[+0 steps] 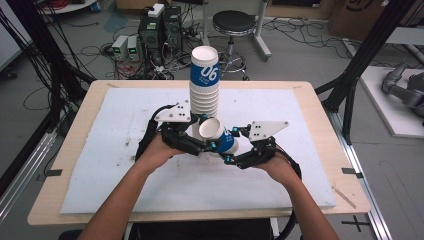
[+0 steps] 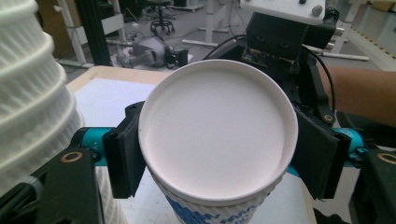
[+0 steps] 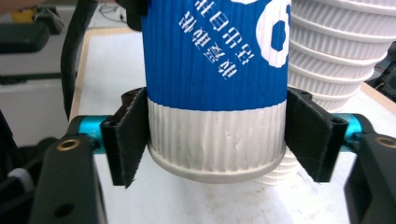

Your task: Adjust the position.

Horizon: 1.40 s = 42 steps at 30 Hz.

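One loose paper cup (image 1: 218,136) lies tilted on its side between two hand-held grippers, low over the white mat (image 1: 125,165) and just in front of a tall stack of cups (image 1: 204,85) standing upright at mid-table. The cup's open mouth faces up and toward the person's left, its blue printed wall toward the right.

From the left gripper view, the left gripper (image 2: 215,149) brackets the cup (image 2: 217,135) at its rim end, black pads hard against both sides of the wall just under the lip; the pads appear to press, so this reads as a grip. From the right gripper view, the right gripper (image 3: 217,140) clamps the same cup (image 3: 215,93) near its ribbed white base, a pad flat on each flank.

The two-ended hold seems meant to steady a light, easily crushed cup: one tool fixes the base while the other takes the mouth, probably to pass it across or line it up for the stack. The stack (image 3: 336,60) stands just beside the held cup, its ribbed rims (image 2: 32,88) crowding the left gripper's flank, so a careless swing could topple it.

Both hands (image 1: 155,152) rest low on the mat, forearms entering from the near edge of the wooden table (image 1: 75,130). Beyond lie a stool (image 1: 234,22) and floor cables.
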### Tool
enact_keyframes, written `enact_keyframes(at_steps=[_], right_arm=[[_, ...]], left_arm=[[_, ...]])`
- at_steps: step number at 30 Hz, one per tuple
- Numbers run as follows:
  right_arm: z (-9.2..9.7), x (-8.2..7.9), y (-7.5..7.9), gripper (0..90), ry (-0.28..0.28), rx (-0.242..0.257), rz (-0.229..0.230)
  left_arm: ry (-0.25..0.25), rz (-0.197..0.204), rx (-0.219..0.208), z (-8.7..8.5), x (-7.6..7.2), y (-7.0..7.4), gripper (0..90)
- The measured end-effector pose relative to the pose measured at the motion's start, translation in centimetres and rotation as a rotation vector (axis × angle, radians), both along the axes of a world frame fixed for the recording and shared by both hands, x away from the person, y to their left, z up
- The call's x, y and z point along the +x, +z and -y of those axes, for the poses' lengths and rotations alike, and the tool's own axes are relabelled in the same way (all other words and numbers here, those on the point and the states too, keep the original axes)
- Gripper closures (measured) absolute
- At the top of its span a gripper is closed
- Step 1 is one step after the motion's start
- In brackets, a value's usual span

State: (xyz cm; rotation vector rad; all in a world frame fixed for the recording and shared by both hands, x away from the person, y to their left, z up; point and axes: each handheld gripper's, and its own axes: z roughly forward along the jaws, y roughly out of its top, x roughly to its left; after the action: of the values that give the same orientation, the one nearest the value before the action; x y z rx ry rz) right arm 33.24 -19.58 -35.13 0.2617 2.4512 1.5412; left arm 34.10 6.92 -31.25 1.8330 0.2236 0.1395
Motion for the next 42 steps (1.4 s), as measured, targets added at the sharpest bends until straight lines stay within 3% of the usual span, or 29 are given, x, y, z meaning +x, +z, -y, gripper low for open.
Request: enact_keyframes(at_steps=[4,5,6,7,10,12,13,14,17,18,20,24,27,29,30,36,39,42], right_arm=[[0.2,-0.1,-0.1,23.3,0.006,-0.014,0.010],[0.2,-0.1,-0.2,20.1,0.008,0.003,-0.006],[0.4,-0.1,-0.3,19.2,-0.004,0.076,-0.044],[0.4,-0.1,-0.3,19.2,-0.004,0.076,-0.044],[0.0,-0.2,-0.6,17.0,-0.006,0.097,-0.056],[-0.1,-0.1,-0.7,18.5,-0.008,0.100,-0.062],[0.0,-0.1,-0.6,21.8,0.003,0.097,-0.053],[0.2,-0.1,-0.6,23.2,0.008,0.095,-0.049],[0.4,-0.1,-0.5,25.0,0.016,0.086,-0.032],[0.4,-0.1,-0.3,25.8,0.017,0.039,-0.012],[0.4,-0.1,-0.3,26.1,0.021,0.030,-0.012],[0.5,-0.1,-0.1,26.3,0.021,-0.024,0.018],[0.4,-0.1,-0.1,26.2,0.032,-0.051,0.015],[0.1,-0.2,0.0,26.2,0.049,-0.077,0.030],[0.0,-0.3,0.0,26.2,0.055,-0.081,0.036],[0.2,-0.4,0.0,26.8,0.062,-0.075,0.033],[0.3,-0.4,0.0,27.6,0.070,-0.074,0.034],[0.2,-0.4,0.0,27.8,0.077,-0.079,0.023]], left_arm=[[-0.023,-0.016,-0.011,0.0,0.2,-0.1,29.3],[-0.030,-0.021,-0.023,-0.1,0.2,-0.2,29.2],[-0.026,-0.022,-0.032,-0.1,0.3,-0.3,29.3],[-0.026,-0.022,-0.032,-0.1,0.3,-0.3,29.4],[-0.050,-0.034,-0.085,0.2,0.2,-0.6,29.6],[-0.046,-0.030,-0.072,0.3,0.2,-0.7,29.6],[-0.046,-0.030,-0.072,0.3,0.2,-0.7,29.6],[-0.044,-0.059,-0.083,0.2,0.3,-0.8,29.5],[-0.044,-0.062,-0.057,0.2,0.3,-0.9,27.8],[-0.036,-0.031,-0.017,0.3,0.2,-0.9,24.9],[-0.017,-0.014,0.013,0.5,0.0,-0.8,20.7],[-0.021,-0.002,0.006,0.2,0.0,-0.3,18.7],[-0.030,-0.003,0.018,0.3,0.1,-0.3,18.9],[-0.071,-0.001,0.033,0.4,0.1,-0.5,24.1],[-0.086,0.003,0.041,0.5,0.1,-0.6,30.0],[-0.095,-0.023,0.014,0.2,0.3,-0.9,31.0],[-0.089,-0.030,-0.007,0.1,0.2,-1.2,29.9],[-0.075,-0.035,0.009,0.2,0.1,-1.2,24.7]])
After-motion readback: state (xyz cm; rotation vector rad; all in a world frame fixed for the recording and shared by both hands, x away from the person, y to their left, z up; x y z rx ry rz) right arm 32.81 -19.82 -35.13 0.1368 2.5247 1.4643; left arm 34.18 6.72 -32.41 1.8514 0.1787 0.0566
